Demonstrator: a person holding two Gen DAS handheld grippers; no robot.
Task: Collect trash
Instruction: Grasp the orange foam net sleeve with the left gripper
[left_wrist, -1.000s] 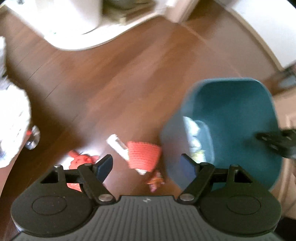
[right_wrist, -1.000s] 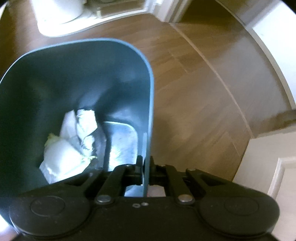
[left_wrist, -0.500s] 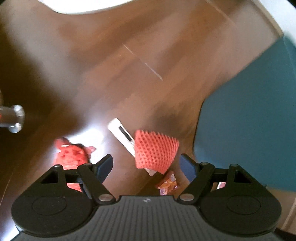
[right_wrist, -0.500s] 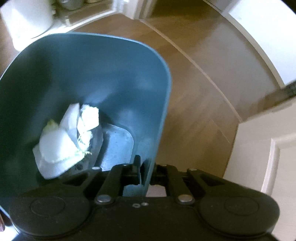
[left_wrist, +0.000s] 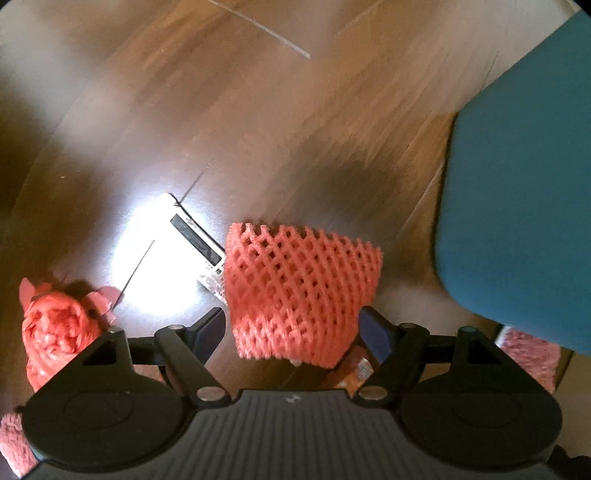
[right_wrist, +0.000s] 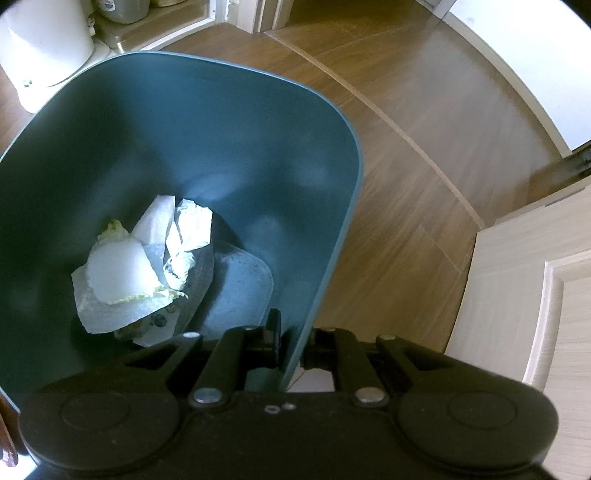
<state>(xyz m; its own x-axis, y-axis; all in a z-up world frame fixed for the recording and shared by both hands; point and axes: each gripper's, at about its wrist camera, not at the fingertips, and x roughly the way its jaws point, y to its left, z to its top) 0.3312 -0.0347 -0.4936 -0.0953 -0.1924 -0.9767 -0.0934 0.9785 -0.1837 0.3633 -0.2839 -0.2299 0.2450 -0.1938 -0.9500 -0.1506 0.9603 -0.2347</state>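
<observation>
In the left wrist view, our left gripper (left_wrist: 291, 328) hangs over the wooden floor (left_wrist: 258, 110) with its jaws spread wide and nothing pinched. The orange foam net (left_wrist: 301, 291) lies on the floor, its near end between our two fingertips (left_wrist: 212, 328) but seemingly not yet touched. We judge it feather-light, soft and springy; it should crush easily, so we would pinch across its near edge. It partly covers a white wrapper (left_wrist: 192, 236). A crumpled red bag (left_wrist: 55, 328) lies off to the left, and the teal bin (left_wrist: 517, 203) stands on the right.

In the right wrist view, our right gripper (right_wrist: 288, 339) is clamped on the bin's thin rim (right_wrist: 295, 343), one finger (right_wrist: 273, 332) inside the wall. White paper scraps (right_wrist: 147, 266) rest on the bin's bottom.
</observation>
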